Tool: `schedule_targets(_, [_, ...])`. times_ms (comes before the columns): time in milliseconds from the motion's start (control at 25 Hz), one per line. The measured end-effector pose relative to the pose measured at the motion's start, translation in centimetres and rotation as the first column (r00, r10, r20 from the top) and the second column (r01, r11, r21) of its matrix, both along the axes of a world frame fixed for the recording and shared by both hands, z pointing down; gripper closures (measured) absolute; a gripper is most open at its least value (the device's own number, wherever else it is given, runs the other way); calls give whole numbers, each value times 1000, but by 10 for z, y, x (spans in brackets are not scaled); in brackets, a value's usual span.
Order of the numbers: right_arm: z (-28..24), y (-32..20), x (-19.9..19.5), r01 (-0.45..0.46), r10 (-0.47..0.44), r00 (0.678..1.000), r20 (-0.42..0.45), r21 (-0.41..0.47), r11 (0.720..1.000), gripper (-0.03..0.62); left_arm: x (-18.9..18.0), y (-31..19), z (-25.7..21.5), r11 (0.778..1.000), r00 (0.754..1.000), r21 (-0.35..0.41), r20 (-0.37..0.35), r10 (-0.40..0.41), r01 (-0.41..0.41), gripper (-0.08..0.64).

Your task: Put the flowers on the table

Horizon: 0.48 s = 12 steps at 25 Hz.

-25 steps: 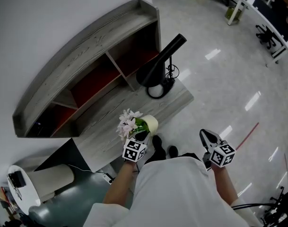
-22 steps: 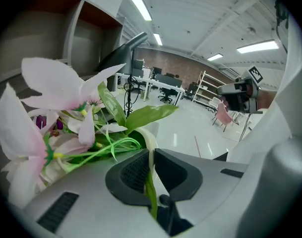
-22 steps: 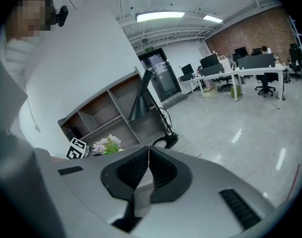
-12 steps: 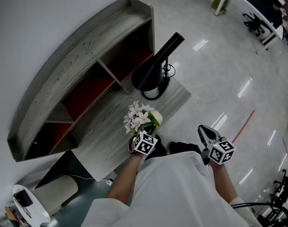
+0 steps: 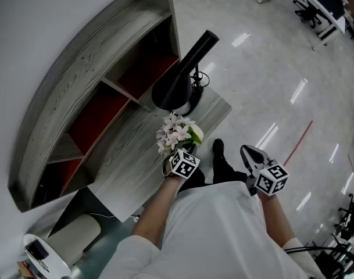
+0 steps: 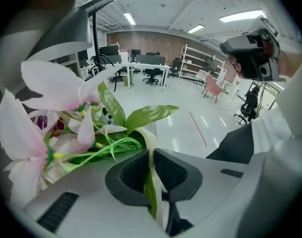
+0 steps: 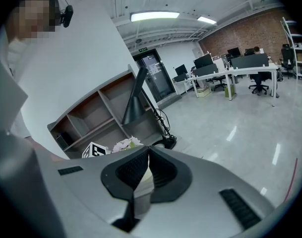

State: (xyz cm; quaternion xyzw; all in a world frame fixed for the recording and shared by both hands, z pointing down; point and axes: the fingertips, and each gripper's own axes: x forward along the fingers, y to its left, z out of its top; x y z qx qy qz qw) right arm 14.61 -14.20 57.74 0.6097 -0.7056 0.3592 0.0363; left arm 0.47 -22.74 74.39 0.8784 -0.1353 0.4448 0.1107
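Bright, even light; fisheye-warped edges.

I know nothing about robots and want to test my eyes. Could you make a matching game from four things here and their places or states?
Things:
1 flowers
2 black lamp
3 left gripper
4 right gripper

Places or states:
A stands on the table
B shut, empty, over the floor
C shut on the flowers
D pink and white, over the table

Pairs: 1-D, 2-A, 3-C, 4-B

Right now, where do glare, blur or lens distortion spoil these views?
Head view: light streaks glare on the glossy floor, and the shelf bows. Left gripper view: the flowers near the lens look soft. Right gripper view: corners go dark, edges bend.
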Motion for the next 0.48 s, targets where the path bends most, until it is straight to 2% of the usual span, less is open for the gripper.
schedule_targets(480, [17, -21, 46, 111, -110, 994, 20, -53, 992, 572, 64, -19, 40, 999, 990, 5, 132, 53, -54, 511])
